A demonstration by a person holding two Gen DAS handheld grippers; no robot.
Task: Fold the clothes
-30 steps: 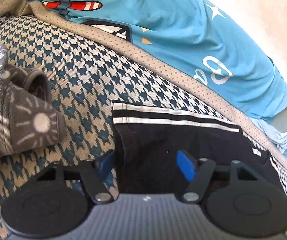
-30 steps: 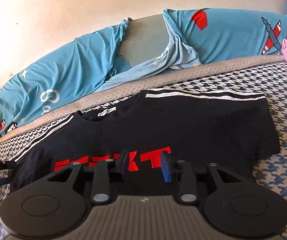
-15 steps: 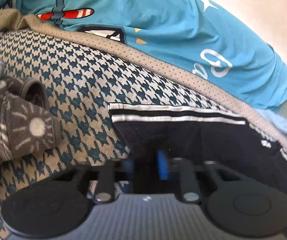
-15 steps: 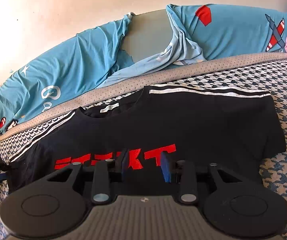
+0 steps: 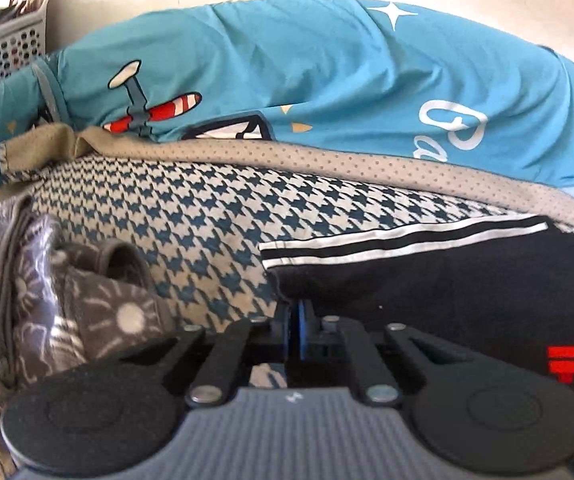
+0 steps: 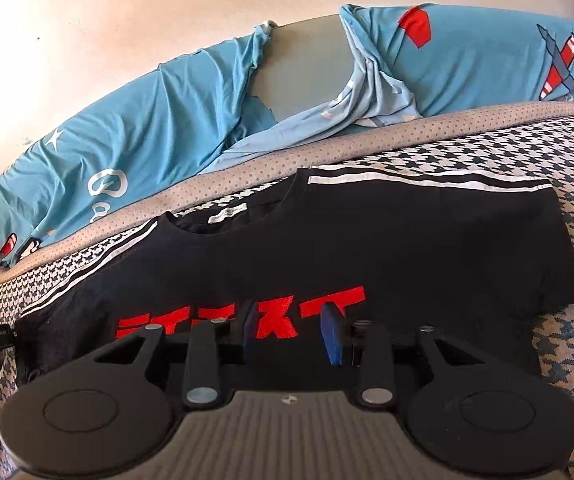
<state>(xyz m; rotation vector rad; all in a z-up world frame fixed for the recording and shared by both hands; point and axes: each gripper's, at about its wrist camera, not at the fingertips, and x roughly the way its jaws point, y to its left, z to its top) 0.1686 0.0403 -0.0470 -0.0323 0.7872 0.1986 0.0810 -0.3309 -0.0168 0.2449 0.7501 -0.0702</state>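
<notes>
Pinching, left tongs [image 5: 297, 322]: we have the blue pads pressed together on the edge of the black T-shirt's [image 5: 447, 280] sleeve [image 5: 367, 264], just below its two white stripes.
Right tongs [image 6: 293, 330]: we hold them partly spread above the red lettering [image 6: 247, 316] on the chest; nothing sits between the pads, and we cannot tell whether they touch the cloth.
T-shirt: it lies flat, front up, on the houndstooth bedspread [image 5: 191, 224], collar toward the blue pillows [image 6: 147, 120], both sleeves spread out to the sides.
Around it: a grey patterned garment [image 5: 47, 300] lies bunched just beside the gripped sleeve; a white basket [image 5: 3, 44] stands far back by the wall.
Step in hand: we judge this the first fold, with one sleeve taken and the body not yet turned.
Next move: we likely need to lift the sleeve and carry it across the chest, while the right tongs pin the cloth or take hold, so the shirt does not drag.
</notes>
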